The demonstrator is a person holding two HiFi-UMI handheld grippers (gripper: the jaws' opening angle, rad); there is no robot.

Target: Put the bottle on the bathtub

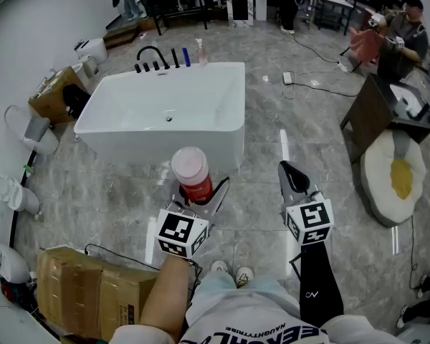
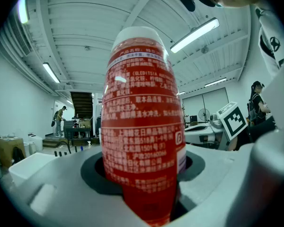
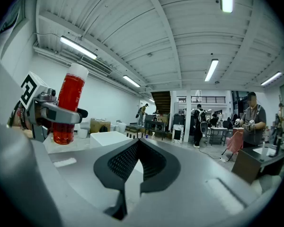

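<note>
While the person is looking down in the head view, the left hand-held gripper [image 1: 199, 190] is clamping a red bottle [image 1: 193, 172] upright above the grey floor [image 1: 261, 192], just short of the near rim of the white bathtub [image 1: 129, 131]. Open floor is stretching to the tub's right, and a cardboard box [image 1: 79, 289] is sitting at lower left, well apart from the tub. The right hand-held gripper [image 1: 290, 174] is hovering alongside, jaws together and empty.

In the left gripper view, the jaws are pressing on the bottle's lower body, its cap pointing upward.

In the right gripper view, the ribbed jaws are meeting at their tips, and the bottle is showing off to the left, apart from the tub's edge.
</note>
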